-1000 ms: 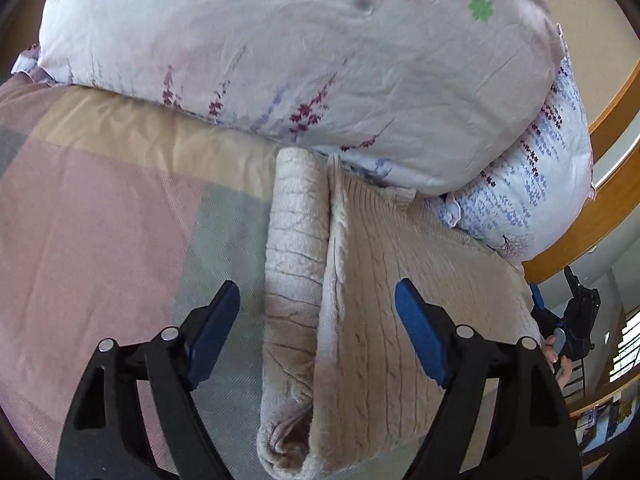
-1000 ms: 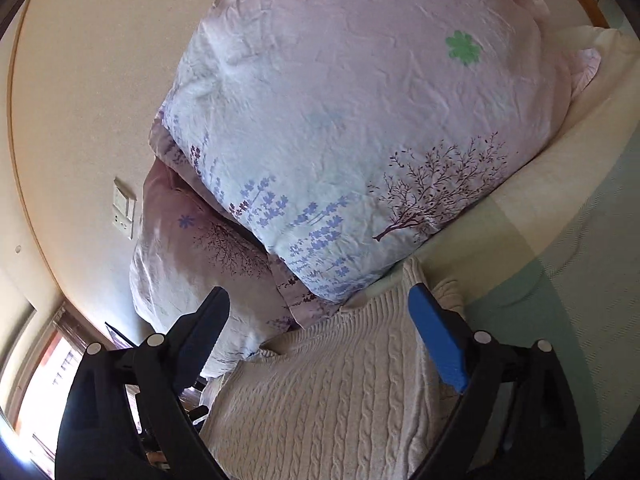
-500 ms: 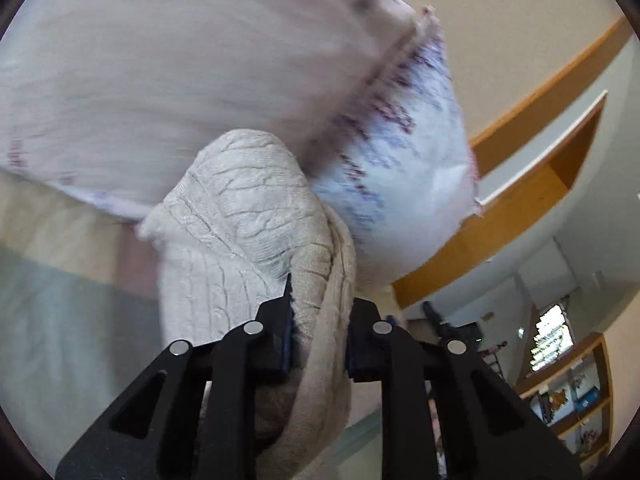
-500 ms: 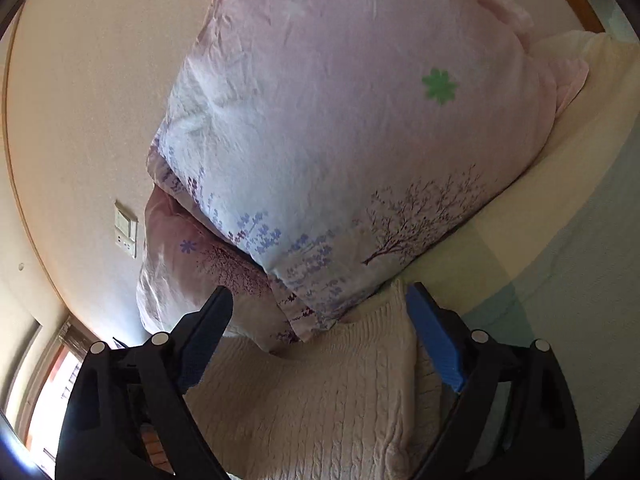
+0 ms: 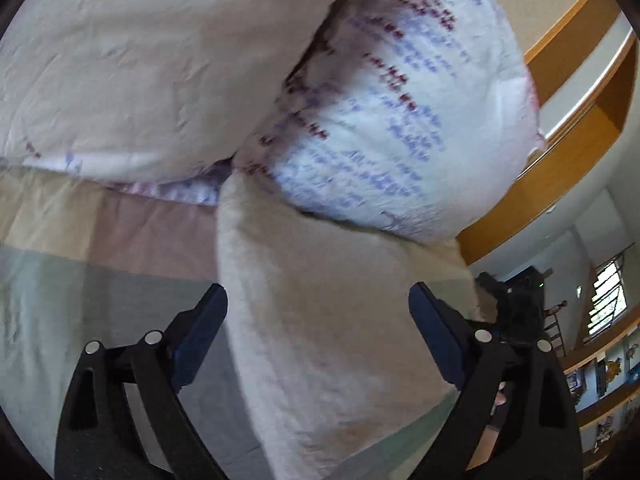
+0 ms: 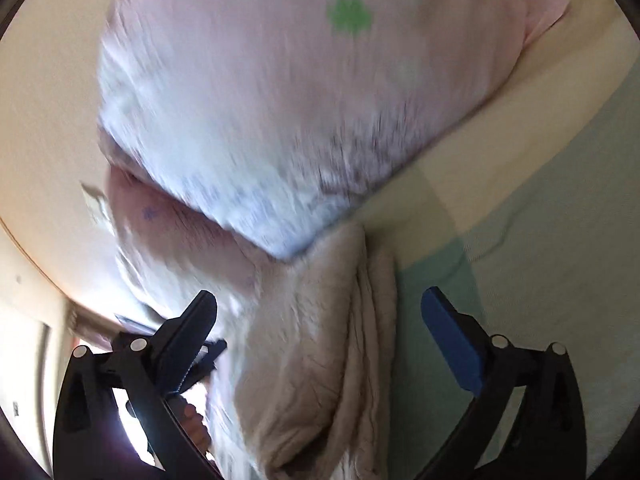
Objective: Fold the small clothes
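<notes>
A cream cable-knit sweater (image 5: 320,320) lies folded on the bed, its far end against the pillows. My left gripper (image 5: 318,320) is open, its blue-padded fingers standing either side of the sweater. In the right wrist view the sweater (image 6: 320,340) shows stacked folded layers along its right edge. My right gripper (image 6: 320,328) is open too, straddling the sweater from the other side. Neither gripper holds anything. Both views are blurred by motion.
Two floral pillows (image 5: 380,120) are stacked at the head of the bed, also in the right wrist view (image 6: 280,100). The bedspread (image 5: 80,300) has pastel pink, green and cream blocks. A wooden shelf edge (image 5: 580,100) and a window lie to the right.
My left gripper was shut on a fold of the sweater half a second ago; it has let go and now stands open over the laid-down sweater. The right gripper stayed open and shifted closer.
</notes>
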`<state>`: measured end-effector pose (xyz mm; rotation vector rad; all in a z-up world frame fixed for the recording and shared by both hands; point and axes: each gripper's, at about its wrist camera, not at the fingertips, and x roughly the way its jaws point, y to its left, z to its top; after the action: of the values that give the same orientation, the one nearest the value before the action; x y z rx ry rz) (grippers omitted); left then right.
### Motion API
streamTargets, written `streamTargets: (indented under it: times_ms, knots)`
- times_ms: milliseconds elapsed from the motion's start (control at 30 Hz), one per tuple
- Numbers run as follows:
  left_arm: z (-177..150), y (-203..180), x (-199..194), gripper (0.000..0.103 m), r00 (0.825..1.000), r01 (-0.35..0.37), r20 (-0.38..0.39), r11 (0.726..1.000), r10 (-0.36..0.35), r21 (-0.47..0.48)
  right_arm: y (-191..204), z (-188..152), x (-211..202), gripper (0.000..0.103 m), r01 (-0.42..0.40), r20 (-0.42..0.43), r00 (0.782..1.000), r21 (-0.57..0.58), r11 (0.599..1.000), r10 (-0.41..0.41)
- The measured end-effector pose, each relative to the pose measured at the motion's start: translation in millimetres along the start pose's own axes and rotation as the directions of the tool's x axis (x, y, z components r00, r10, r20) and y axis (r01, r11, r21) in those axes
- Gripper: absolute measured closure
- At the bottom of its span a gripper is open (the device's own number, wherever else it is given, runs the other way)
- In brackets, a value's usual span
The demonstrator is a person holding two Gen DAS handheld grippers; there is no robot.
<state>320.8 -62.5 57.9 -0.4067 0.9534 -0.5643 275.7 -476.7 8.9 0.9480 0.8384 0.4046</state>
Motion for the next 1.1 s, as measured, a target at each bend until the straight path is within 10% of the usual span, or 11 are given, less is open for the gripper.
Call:
streamTargets:
  times_ms: [200, 300, 433, 500, 633, 767, 967, 1000, 1033, 1100]
  knots:
    - [-27.2, 4.6, 48.2, 0.011, 0.99, -0.057, -0.129, 0.998, 0.059, 0.023, 14.6, -18.6, 44.1, 0.01, 0.116, -0.136, 0.982, -0.092, 0.989, -0.128]
    - [-28.7, 1.0, 57.9, 0.012, 0.996, -0.025, -0.082, 1.0, 0.025, 0.005, 14.9, -29.6, 57.4, 0.049, 0.116, -0.176, 0.976, -0.095, 0.989, -0.131]
    - [-22.7, 6.3, 48.3, 0.06, 0.998, 0.038, -0.056, 0.999, -0.04, -0.036, 23.8, -37.4, 52.8, 0.063, 0.042, -0.157, 0.986, -0.098, 0.994, -0.058]
    - [-21.5, 13.6, 22.1, 0.065, 0.991, 0.115, -0.064, 0.993, -0.116, -0.03, 37.1, -42.4, 51.0, 0.064, -0.034, -0.164, 0.986, -0.096, 0.995, 0.018]
    - [-28.7, 14.7, -25.8, 0.057, 1.0, 0.016, -0.015, 0.992, -0.014, 0.129, 72.4, -62.7, 72.4, 0.062, -0.111, -0.253, 0.965, -0.159, 0.981, 0.069]
    - [-30.0, 20.0, -50.9, 0.045, 0.964, -0.263, 0.11, 0.937, 0.244, 0.23, 97.1, -79.8, 88.6, 0.036, 0.199, -0.153, 0.952, -0.353, 0.914, -0.267]
    - [-52.9, -34.1, -73.0, 0.015, 0.972, -0.14, 0.231, 0.916, 0.054, 0.376, 101.7, -67.0, 66.5, 0.035, 0.087, -0.02, 0.995, -0.289, 0.953, -0.097]
    - [-56.8, -45.9, -62.6, 0.015, 0.978, -0.118, 0.204, 0.902, 0.035, 0.415, 98.2, -66.1, 75.7, 0.043, 0.084, -0.056, 0.993, -0.281, 0.956, -0.104]
    - [-58.9, -55.4, -50.2, 0.015, 0.983, -0.108, 0.182, 0.891, 0.03, 0.441, 94.1, -67.1, 92.5, 0.077, 0.075, -0.116, 0.987, -0.272, 0.959, -0.11]
    - [-68.2, -65.8, -28.4, 0.015, 0.994, -0.067, 0.111, 0.874, 0.015, 0.48, 88.3, -65.0, 105.8, 0.082, 0.074, -0.124, 0.986, -0.258, 0.963, -0.109]
